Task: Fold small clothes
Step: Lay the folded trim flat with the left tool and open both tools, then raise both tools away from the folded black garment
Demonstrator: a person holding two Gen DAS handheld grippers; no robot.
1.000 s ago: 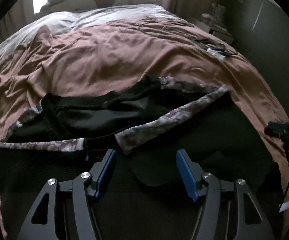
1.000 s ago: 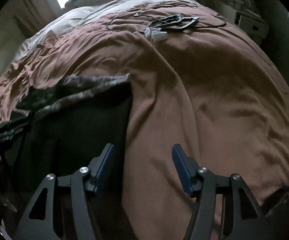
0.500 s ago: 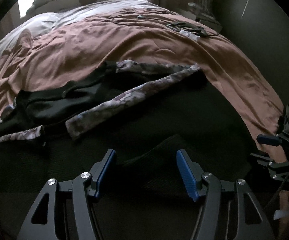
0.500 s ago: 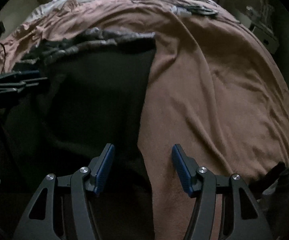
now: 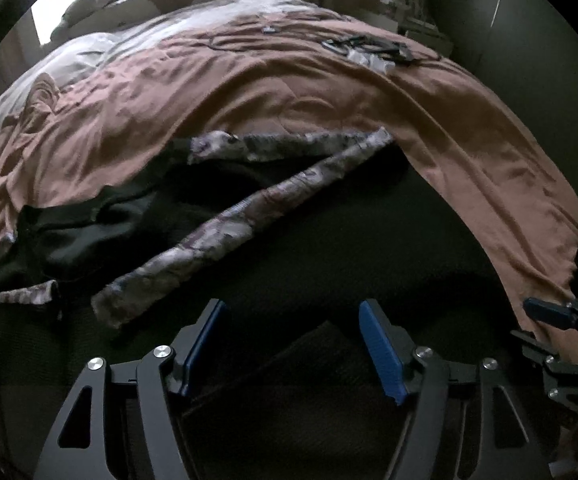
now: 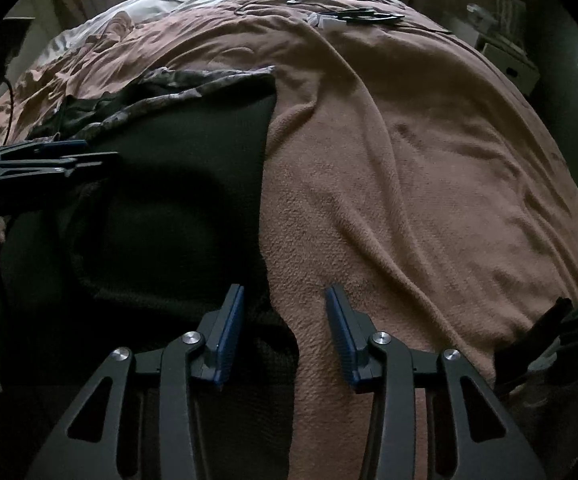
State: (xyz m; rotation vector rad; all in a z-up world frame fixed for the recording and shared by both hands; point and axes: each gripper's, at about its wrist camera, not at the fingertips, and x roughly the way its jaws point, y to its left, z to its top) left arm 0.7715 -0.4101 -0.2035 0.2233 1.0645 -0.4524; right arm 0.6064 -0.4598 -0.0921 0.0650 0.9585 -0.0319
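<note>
A dark garment (image 5: 329, 248) with camo-patterned sleeves (image 5: 225, 236) is spread flat on the brown blanket (image 6: 409, 184) of the bed, so everything below is placed relative to that garment. The left tongs (image 5: 293, 340) are hung over its near dark part, a folded flap sitting between the 2 blue pads (image 5: 381, 352); the jaws are being opened and nothing is pinched. The right tongs (image 6: 285, 332) are set right at the garment's right-hand edge, where dark cloth meets blanket; the jaws are being closed, the edge lies between them, but no grip can be seen yet. Beyond the garment, near the bed's far end, some cables and small white bits (image 5: 373, 50) are scattered. Lighting is pretty dim, so fabric detail is hard to tell.
</note>
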